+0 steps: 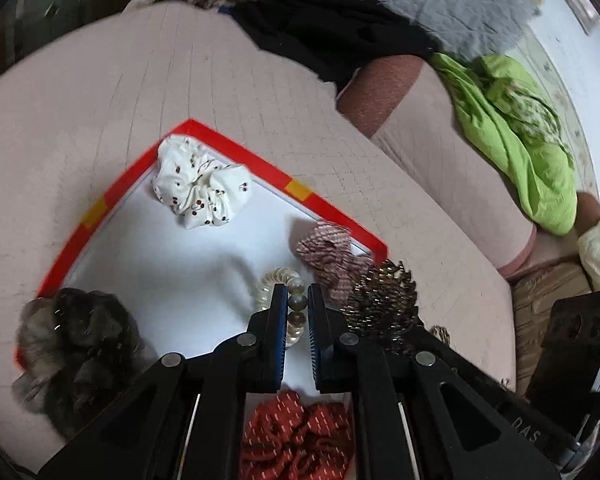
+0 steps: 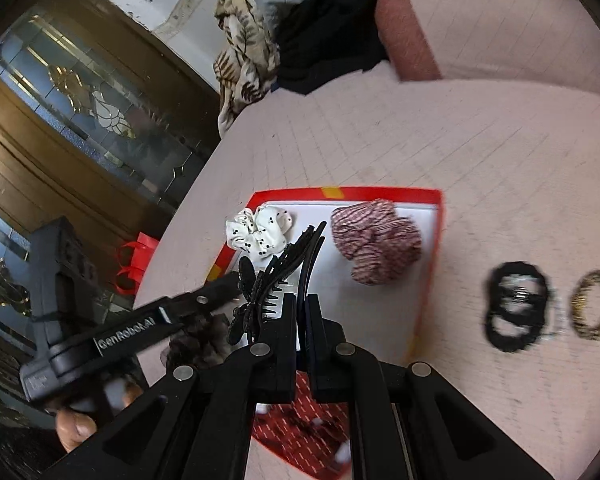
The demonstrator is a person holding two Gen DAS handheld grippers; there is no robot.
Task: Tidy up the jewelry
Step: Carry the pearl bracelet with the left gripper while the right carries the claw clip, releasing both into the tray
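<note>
A white tray with a red rim [image 1: 236, 148] [image 2: 380, 193] lies on the pink bed. In it are a white cherry-print scrunchie [image 1: 204, 188] [image 2: 260, 228], a pink checked scrunchie [image 1: 332, 256] [image 2: 376, 240], a grey-brown furry scrunchie [image 1: 76, 340], a red patterned scrunchie [image 1: 296, 436] and a dark sequin piece [image 1: 384, 300]. My left gripper [image 1: 298, 300] is shut on a clear spiral hair tie with a bead [image 1: 296, 320] just above the tray. My right gripper [image 2: 302, 304] is shut on a black butterfly hair claw [image 2: 276, 276] over the tray.
Black hair ties [image 2: 516, 308] and a gold-brown ring tie [image 2: 596, 308] lie on the bed right of the tray. Green cloth [image 1: 512, 132], black and grey clothes [image 1: 340, 28] and a bolster [image 1: 376, 92] lie beyond. A wooden cabinet [image 2: 80, 120] stands left.
</note>
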